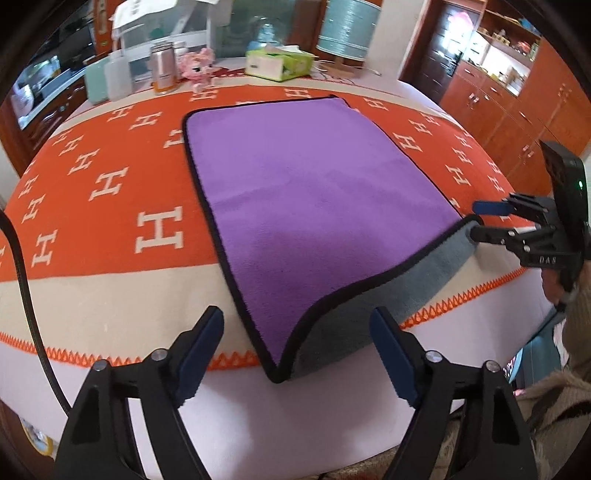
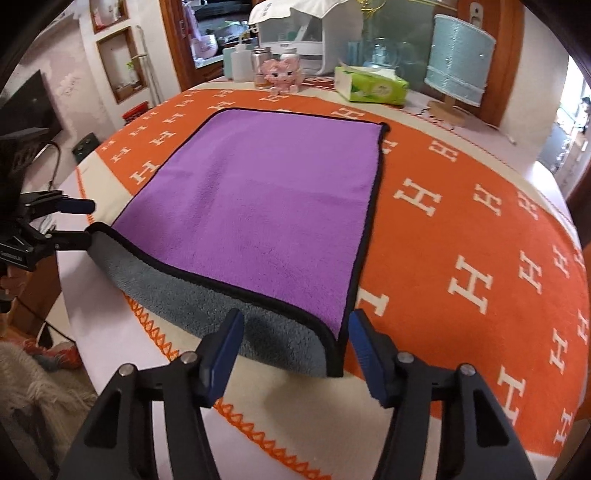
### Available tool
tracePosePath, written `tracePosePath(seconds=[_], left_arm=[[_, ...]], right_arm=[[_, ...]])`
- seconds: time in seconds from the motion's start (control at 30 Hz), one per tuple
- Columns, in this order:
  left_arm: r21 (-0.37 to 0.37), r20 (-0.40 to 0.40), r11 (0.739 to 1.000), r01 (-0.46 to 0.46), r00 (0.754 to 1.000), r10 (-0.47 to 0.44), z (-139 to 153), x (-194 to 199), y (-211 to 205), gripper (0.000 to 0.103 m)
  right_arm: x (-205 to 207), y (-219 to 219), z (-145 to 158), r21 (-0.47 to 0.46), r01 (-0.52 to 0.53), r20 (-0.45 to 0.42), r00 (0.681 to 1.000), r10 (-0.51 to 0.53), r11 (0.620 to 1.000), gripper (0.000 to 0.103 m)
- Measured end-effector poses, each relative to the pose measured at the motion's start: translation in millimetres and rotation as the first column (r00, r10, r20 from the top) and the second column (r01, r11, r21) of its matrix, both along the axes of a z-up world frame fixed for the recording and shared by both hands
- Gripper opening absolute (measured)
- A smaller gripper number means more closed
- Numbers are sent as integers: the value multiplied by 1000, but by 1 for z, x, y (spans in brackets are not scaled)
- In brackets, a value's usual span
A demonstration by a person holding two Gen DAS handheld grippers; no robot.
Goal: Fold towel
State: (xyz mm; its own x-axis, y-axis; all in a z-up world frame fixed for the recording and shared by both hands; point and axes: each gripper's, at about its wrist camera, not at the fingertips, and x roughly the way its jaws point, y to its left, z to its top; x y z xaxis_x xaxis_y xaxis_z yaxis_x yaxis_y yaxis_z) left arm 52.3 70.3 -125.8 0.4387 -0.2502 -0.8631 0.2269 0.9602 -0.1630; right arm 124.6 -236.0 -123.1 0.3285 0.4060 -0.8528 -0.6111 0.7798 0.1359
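Note:
A purple towel [image 1: 314, 184] with a black hem and grey underside lies flat on an orange blanket with white H letters; it also shows in the right wrist view [image 2: 258, 199]. Its near edge curls over the table edge and shows the grey side [image 1: 369, 306]. My left gripper [image 1: 297, 354] is open, with the near left corner of the towel between its fingers, untouched. My right gripper [image 2: 295, 354] is open around the near right corner; it also shows in the left wrist view [image 1: 476, 221]. The left gripper shows in the right wrist view [image 2: 86, 221].
At the table's far side stand bottles [image 1: 162, 68], a pink toy [image 1: 199, 66], a green tissue box [image 1: 279, 62] and a blue lamp [image 1: 347, 26]. Wooden cabinets [image 1: 517, 110] stand to the right. A black cable [image 1: 22, 288] hangs at the left.

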Motion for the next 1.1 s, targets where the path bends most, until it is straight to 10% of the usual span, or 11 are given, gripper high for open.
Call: tracePosePath(seconds=[0.57,1.1], left_arm=[[17,-69,996,87,994,-86,-13,7,-10,59],[-11,-127,997,78,989,-78,-25,10,-10,16]], right_arm=[[8,-10,-10,6,-85,-86,993,85,996,33],[4,-15,-8,9,-63,-84,994,64,998,11]])
